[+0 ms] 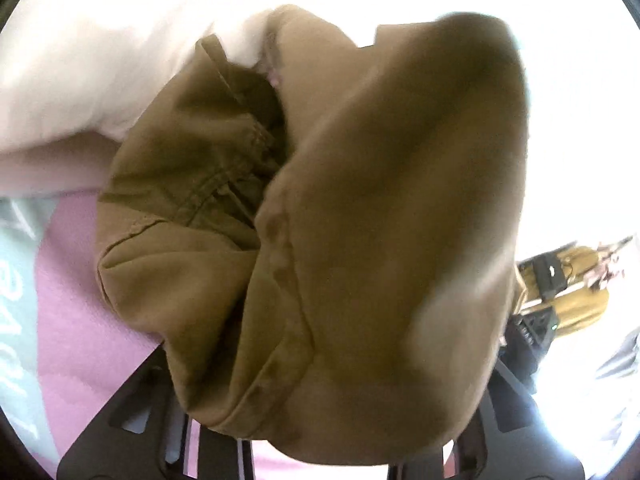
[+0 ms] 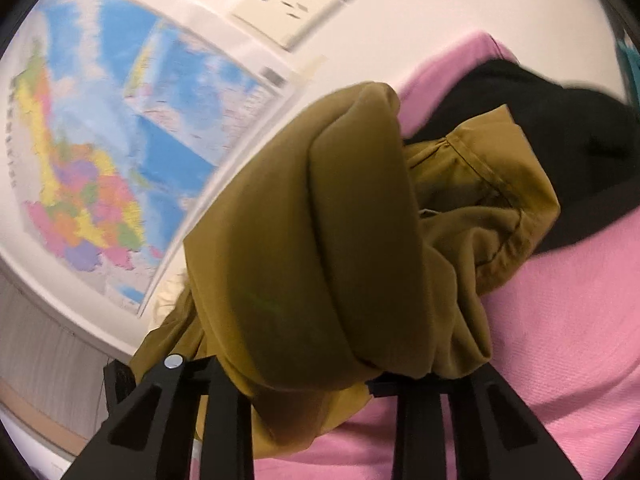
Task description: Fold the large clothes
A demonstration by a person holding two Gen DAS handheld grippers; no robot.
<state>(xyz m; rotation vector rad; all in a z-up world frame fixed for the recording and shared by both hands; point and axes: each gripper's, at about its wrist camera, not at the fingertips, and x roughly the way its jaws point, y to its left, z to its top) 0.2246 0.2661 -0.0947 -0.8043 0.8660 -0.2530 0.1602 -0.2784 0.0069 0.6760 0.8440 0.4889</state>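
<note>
Both the left gripper (image 1: 320,440) and right gripper (image 2: 316,404) clamp the olive garment (image 2: 320,240). The map's (image 2: 100,160) lettering and the teal cloth's (image 1: 16,280) print are blurred past reading.

Motion blur in 2 fisheye views; left view blown out (upper right); edges warped.

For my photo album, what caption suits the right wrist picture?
Right gripper clutching bunched olive garment above pink bedding, wall map behind.
</note>
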